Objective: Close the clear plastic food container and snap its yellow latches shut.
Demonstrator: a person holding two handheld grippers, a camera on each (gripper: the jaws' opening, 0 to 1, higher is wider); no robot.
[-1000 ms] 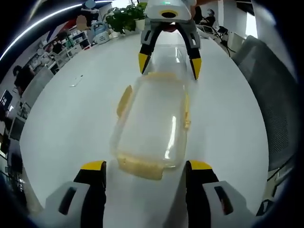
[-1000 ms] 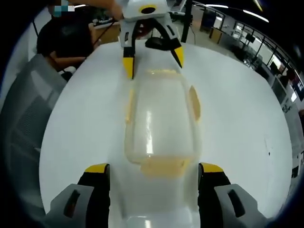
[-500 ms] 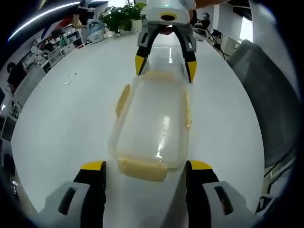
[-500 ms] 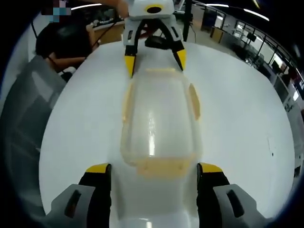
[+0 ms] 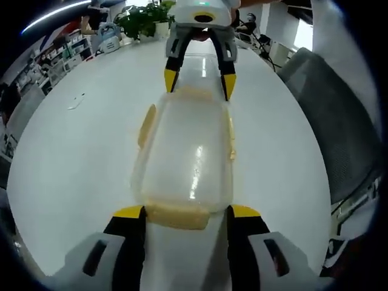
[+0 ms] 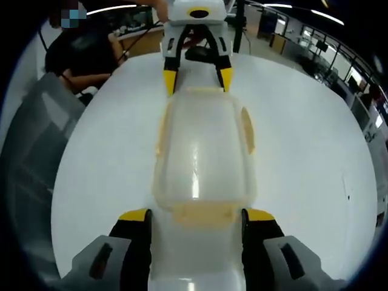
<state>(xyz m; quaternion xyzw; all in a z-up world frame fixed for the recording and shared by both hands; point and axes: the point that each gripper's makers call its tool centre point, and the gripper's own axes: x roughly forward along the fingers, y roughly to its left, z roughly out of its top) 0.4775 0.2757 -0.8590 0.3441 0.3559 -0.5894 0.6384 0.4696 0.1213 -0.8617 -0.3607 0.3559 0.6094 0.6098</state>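
While lying lengthwise on the round white table (image 5: 73, 157), the clear rectangular plastic food container (image 5: 185, 160) has its lid seated on top; nothing can be made out inside it through the glare.

Latches: pale yellow latch tabs, one at each end and each long side. In the left gripper view the near end latch (image 5: 177, 215) sits at 6 o'clock of the container, a side latch (image 5: 146, 125) at 9 o'clock.

Left gripper (image 5: 185, 212): jaws spread, yellow tips flanking the near end latch; contact cannot be told.

Right gripper (image 6: 196, 216): jaws likewise apart, bracketing the opposite end latch (image 6: 200, 213).

Each gripper appears at 12 o'clock in the other's view, straddling the far end.

Surroundings: grey mesh chair (image 5: 321, 115) at 3 o'clock; potted green plants (image 5: 142, 18) at 11 o'clock.
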